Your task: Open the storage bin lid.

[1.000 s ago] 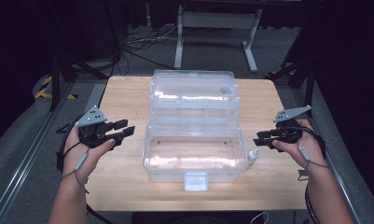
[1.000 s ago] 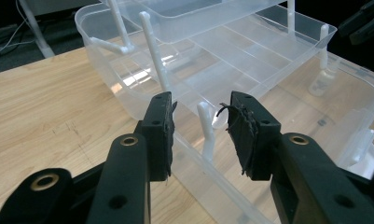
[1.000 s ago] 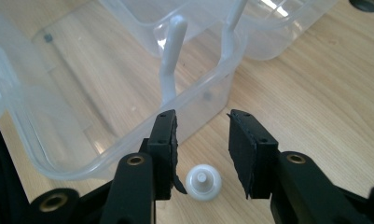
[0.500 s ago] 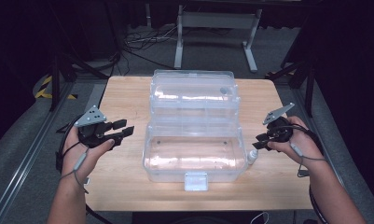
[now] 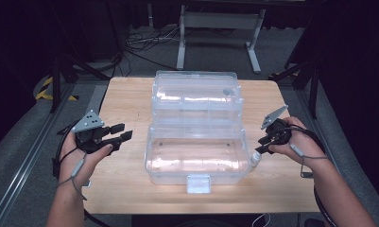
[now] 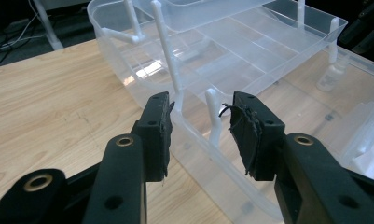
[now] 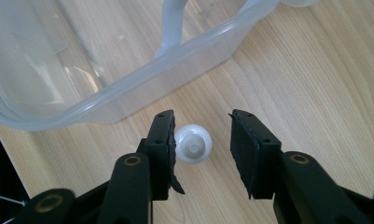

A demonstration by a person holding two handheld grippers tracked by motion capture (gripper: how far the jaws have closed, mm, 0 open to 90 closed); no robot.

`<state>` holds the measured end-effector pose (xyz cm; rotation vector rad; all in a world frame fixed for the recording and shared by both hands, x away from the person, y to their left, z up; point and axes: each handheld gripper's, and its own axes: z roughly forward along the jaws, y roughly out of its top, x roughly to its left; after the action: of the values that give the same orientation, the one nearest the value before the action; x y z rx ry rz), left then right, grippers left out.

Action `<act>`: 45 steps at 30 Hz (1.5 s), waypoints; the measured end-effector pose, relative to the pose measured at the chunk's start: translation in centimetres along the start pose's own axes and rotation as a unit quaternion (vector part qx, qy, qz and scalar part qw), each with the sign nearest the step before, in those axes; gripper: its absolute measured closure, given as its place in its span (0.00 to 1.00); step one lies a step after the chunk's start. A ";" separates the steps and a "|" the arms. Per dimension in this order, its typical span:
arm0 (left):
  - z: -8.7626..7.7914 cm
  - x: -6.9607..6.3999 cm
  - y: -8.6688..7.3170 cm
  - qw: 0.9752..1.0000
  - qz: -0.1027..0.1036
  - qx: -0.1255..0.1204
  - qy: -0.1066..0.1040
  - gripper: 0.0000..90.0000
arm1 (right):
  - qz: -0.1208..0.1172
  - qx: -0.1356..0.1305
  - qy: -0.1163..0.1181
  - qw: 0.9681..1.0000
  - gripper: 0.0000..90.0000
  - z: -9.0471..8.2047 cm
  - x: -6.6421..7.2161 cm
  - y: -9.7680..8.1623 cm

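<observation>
High view: a clear plastic tackle box [image 5: 196,142] is sitting open in the middle of the bench [image 5: 125,94], its tiered trays stepping up toward the far side so every compartment is lying exposed.
Small white bottle: a little bottle [image 5: 256,159] is standing on the bench just beside the box's near right corner, outside the box, where the right tool is reaching it from above.
Right tool: the right tool [image 5: 264,143] is hanging over the bottle with its jaws wide; they have just been opening a little further.
Right gripper view: the bottle's round cap [image 7: 193,143] is lying between the pads, close against the left one and apart from the right, so I judge nothing is being gripped here.
Left tool: the left tool [image 5: 118,132] is waiting to the left of the box, jaws wide after opening slightly, holding nothing.
Left gripper view: the box's near rim [image 6: 208,144] and a white tray strut [image 6: 216,116] are lining up between the jaws, likely so this tool can steady the box.
</observation>
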<state>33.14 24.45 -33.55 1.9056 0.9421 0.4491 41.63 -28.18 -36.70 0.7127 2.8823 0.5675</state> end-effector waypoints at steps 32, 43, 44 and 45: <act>-0.7 0.0 -0.6 1.000 -0.010 0.001 0.003 0.63 | -0.079 0.107 0.016 0.991 0.65 3.5 0.4 0.9; -0.8 0.0 -0.6 1.000 -0.014 0.001 0.003 0.63 | -0.092 0.127 0.023 0.987 0.65 5.0 0.1 0.9; -0.8 0.0 -0.6 1.000 -0.013 0.000 0.004 0.63 | -0.092 0.128 0.024 0.987 0.65 5.0 0.1 0.9; -0.8 0.0 -0.6 1.000 -0.012 0.001 0.003 0.63 | -0.092 0.129 0.025 0.987 0.65 5.1 0.1 1.0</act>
<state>32.37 25.06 -33.69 1.8944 0.9689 0.4390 43.02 -25.69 -41.04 0.4574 3.0591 0.1939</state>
